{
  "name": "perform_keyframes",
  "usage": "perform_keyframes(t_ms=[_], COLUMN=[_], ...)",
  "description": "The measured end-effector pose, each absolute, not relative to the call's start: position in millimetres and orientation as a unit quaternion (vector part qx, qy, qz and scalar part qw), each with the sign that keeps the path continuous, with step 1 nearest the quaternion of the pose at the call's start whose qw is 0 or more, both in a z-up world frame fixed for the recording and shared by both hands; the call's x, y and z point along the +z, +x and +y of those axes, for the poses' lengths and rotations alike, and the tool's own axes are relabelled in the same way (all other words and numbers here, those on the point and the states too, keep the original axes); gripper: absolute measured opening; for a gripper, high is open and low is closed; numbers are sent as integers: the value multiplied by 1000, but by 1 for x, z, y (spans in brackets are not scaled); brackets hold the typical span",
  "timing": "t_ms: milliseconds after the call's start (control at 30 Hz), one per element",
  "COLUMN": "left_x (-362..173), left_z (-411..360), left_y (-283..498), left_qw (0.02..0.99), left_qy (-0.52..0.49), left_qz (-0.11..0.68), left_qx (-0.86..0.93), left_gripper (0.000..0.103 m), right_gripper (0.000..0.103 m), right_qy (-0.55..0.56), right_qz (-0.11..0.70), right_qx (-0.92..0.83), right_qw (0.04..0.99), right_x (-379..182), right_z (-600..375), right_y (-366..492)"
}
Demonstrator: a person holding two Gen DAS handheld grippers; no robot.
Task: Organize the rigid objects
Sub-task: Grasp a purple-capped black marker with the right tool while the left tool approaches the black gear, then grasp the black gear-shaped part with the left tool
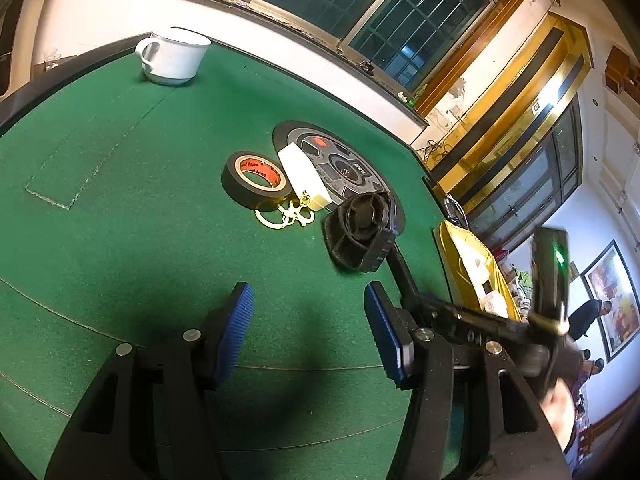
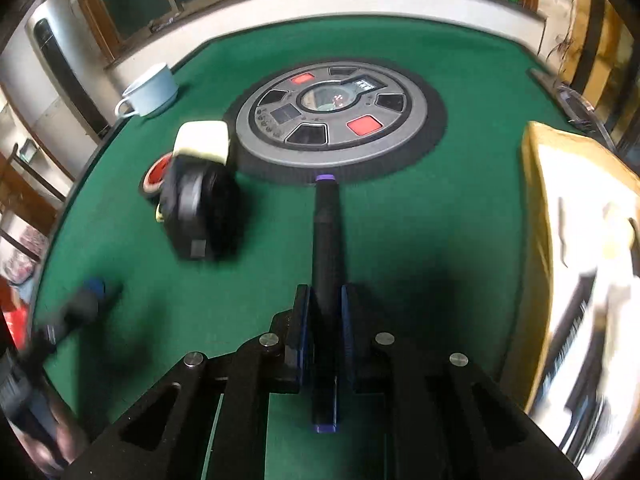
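My right gripper (image 2: 325,312) is shut on a long black stick with purple ends (image 2: 327,232) and holds it above the green table, pointing toward the round centre panel (image 2: 340,120). It shows in the left wrist view as a black rod (image 1: 404,272). My left gripper (image 1: 308,320) is open and empty above the felt. Ahead of it lie a black fan-like part (image 1: 360,232), a black tape roll with a red core (image 1: 256,178), a white box (image 1: 304,176) and pale yellow hooks (image 1: 286,216).
A white mug (image 1: 174,56) stands at the table's far left corner. A yellow box (image 2: 576,248) with white contents sits at the right edge. The table is green felt (image 1: 120,200). People stand by the far right wall.
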State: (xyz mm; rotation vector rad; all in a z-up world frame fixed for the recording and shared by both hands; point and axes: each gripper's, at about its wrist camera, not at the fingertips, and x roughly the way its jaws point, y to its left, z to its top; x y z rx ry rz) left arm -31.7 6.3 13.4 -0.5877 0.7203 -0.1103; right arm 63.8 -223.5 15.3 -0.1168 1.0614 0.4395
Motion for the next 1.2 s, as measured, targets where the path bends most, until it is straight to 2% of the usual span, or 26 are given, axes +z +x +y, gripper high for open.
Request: perform_keyframes(t_ms=[367,733,967,1200], left_x=[10,18,47,32], left_z=[5,-36,-68,-82], left_y=[-28,-17,1,37], left_qw=[888,899,920,910], left_qy=[-279,-210,-141,-112], left_qz=[363,384,364,398], left_qx=[-40,-30,-24,-4], left_gripper=[57,57,57,57], right_gripper=[17,13,13,13], right_qy=[-98,-16,-6,22], right_qz=[436,430,414,430], right_qx=[216,245,245,236], right_qw=[868,869,876,871], right_x=[13,16,23,18], right_z=[-219,-237,-238,-249], right_y=[47,57,55,65])
